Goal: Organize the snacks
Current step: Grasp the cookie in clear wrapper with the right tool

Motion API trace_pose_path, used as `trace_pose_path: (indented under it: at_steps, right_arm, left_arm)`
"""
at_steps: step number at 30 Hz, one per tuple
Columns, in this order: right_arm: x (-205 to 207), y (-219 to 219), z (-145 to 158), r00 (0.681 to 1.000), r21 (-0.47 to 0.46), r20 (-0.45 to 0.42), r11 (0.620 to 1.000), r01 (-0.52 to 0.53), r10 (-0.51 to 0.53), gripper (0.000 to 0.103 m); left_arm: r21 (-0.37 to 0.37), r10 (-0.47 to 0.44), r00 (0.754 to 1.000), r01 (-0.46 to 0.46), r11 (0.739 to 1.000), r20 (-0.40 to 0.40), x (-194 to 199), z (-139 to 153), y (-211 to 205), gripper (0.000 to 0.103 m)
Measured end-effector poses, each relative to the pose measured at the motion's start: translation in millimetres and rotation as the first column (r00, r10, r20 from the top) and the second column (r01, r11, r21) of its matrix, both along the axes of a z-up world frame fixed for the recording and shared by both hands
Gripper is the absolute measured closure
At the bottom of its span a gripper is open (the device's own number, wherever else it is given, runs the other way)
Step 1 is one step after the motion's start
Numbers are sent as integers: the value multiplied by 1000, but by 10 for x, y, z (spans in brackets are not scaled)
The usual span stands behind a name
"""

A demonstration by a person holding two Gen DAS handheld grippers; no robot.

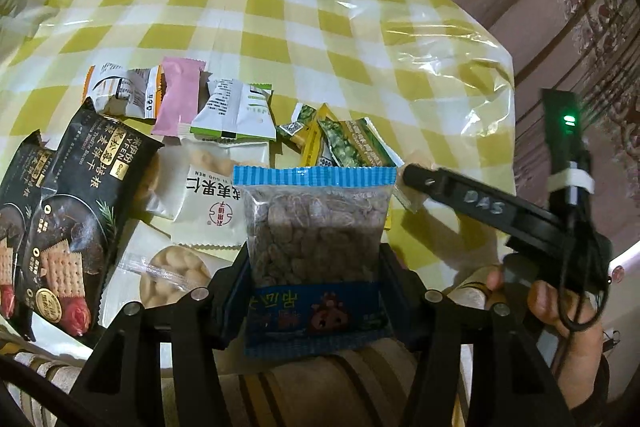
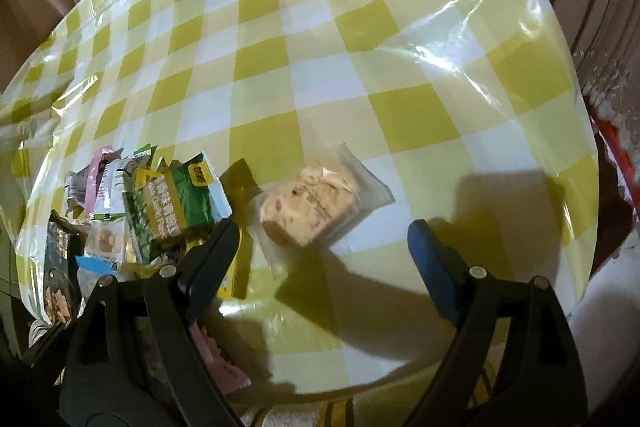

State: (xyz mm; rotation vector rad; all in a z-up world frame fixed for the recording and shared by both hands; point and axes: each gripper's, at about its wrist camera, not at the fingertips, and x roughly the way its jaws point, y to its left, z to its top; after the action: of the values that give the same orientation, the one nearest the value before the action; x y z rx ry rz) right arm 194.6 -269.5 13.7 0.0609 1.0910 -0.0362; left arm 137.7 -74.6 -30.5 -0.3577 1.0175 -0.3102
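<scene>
Left wrist view shows the left gripper (image 1: 316, 267) with jaws clamped on a blue-edged nut packet (image 1: 316, 227) above the table's (image 1: 280, 7) near edge, while the right gripper (image 2: 324, 247) hangs with jaws apart over a clear-wrapped nougat (image 2: 312, 207).

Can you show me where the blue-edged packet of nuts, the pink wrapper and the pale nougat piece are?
blue-edged packet of nuts (image 1: 316, 227): left wrist view, clear middle window.
pink wrapper (image 1: 178, 95): left wrist view, centre of its flat face.
pale nougat piece (image 2: 310, 205): right wrist view, top of the block.
</scene>
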Motion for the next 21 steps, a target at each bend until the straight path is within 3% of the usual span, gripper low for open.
trace_pose_path:
  at_steps: [5,11,16,21]
  right_arm:
    - [137,107,-141,995,-24,-78,998,-61,59,15]
    - [230,133,-182,995,-34,-86,998,-59,56,18]
    - [251,160,-155,997,-39,-52,997,-68,65,53]
    - [214,131,-136,997,4,-35,997,-71,71,64]
  left_arm:
    - [-17,3,1000,-3,1000,-1,-21,-8,35,44]
    - [-23,4,1000,-4,1000,1,-44,-8,53,44]
    - [-24,6,1000,-6,1000,1,-25,-3,26,44]
    - [-37,7,1000,-7,999,5,-39,6,23,44]
